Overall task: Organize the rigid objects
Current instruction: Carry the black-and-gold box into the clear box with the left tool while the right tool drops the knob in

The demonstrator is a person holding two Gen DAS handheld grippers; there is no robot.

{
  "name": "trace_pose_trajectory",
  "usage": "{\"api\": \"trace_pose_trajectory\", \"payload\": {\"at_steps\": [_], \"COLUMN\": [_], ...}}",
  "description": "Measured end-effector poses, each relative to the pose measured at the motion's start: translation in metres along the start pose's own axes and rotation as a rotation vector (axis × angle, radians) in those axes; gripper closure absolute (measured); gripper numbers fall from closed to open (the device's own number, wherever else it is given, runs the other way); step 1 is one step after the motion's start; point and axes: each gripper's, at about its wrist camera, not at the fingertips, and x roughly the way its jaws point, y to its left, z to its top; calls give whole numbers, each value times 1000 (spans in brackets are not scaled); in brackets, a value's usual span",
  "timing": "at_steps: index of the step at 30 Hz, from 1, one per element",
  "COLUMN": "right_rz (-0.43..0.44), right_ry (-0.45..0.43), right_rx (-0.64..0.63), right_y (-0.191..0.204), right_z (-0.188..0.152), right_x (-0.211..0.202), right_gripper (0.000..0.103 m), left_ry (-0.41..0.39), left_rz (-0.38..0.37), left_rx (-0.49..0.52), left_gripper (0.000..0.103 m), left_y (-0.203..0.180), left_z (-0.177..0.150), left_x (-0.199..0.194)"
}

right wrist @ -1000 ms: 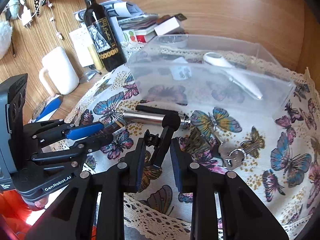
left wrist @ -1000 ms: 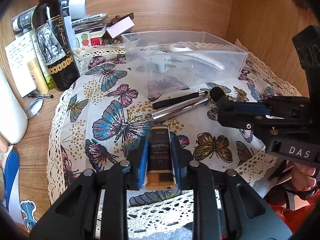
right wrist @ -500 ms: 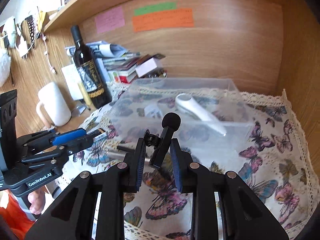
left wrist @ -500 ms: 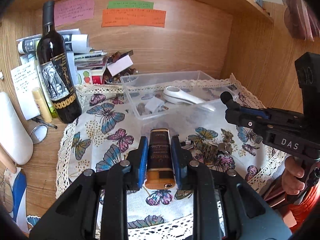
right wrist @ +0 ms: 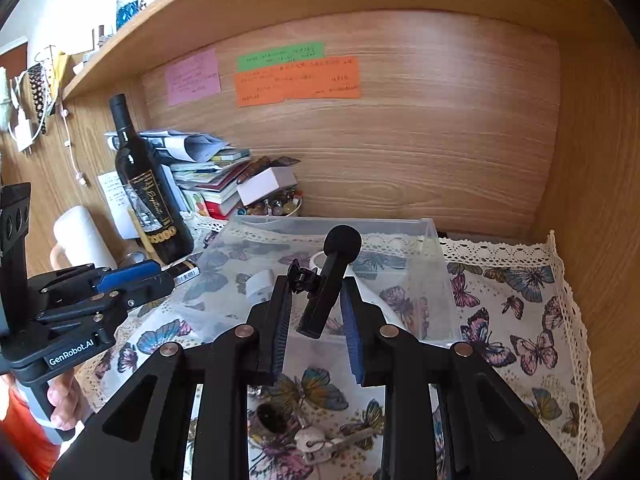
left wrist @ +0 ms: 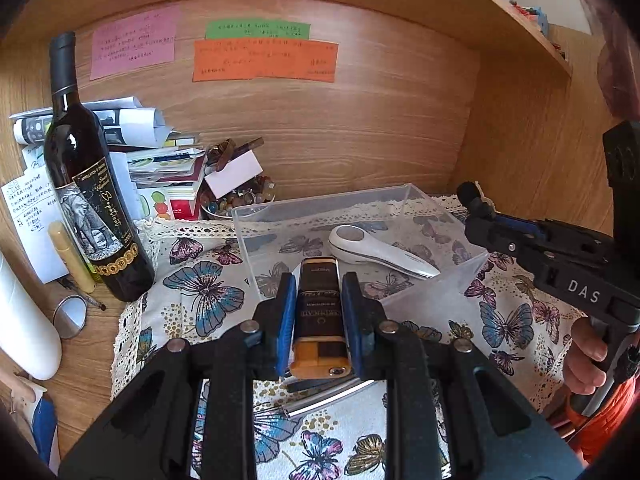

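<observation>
My left gripper [left wrist: 319, 282] is shut on a dark brown and gold lighter [left wrist: 318, 320], held lengthwise above the butterfly cloth [left wrist: 200, 292]. Just beyond it stands a clear plastic box [left wrist: 320, 205] with a white handheld device [left wrist: 380, 254] inside. My right gripper [right wrist: 317, 286] is shut on a small black microphone [right wrist: 341, 243] with a foam head, lifted in front of the same box [right wrist: 434, 248]. Each gripper shows in the other's view: the right gripper [left wrist: 482, 216] at the right edge, the left gripper [right wrist: 166, 276] at the left edge.
A wine bottle [left wrist: 90, 208] stands at the cloth's left edge, with a white mug [right wrist: 80, 236], papers and a bowl of coloured stones [left wrist: 240, 200] behind. A silver tube and a black pen [left wrist: 328, 396] lie under the left gripper. Keys [right wrist: 316, 442] lie on the near cloth.
Both grippers have risen off the cloth with the lighter and the microphone and tilted up toward the box and back wall. The tube and pen stayed on the cloth.
</observation>
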Motion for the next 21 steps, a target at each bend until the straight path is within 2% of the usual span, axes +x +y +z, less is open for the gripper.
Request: {"api": "trace_pose_trajectory", "payload": {"at_steps": [11, 21], "right_rz": [-34, -41], "right_ry": [139, 197], "right_rx": [-39, -71], "right_y": [-1, 7], "right_z": [-2, -5], "right_x": [61, 78], "right_gripper": [80, 80], "left_ry": [102, 148], "left_rz": [-2, -4], "left_rx": [-3, -7], "left_gripper": [80, 80], "left_y": [2, 4], "left_z": [5, 5], "left_x": [45, 63]}}
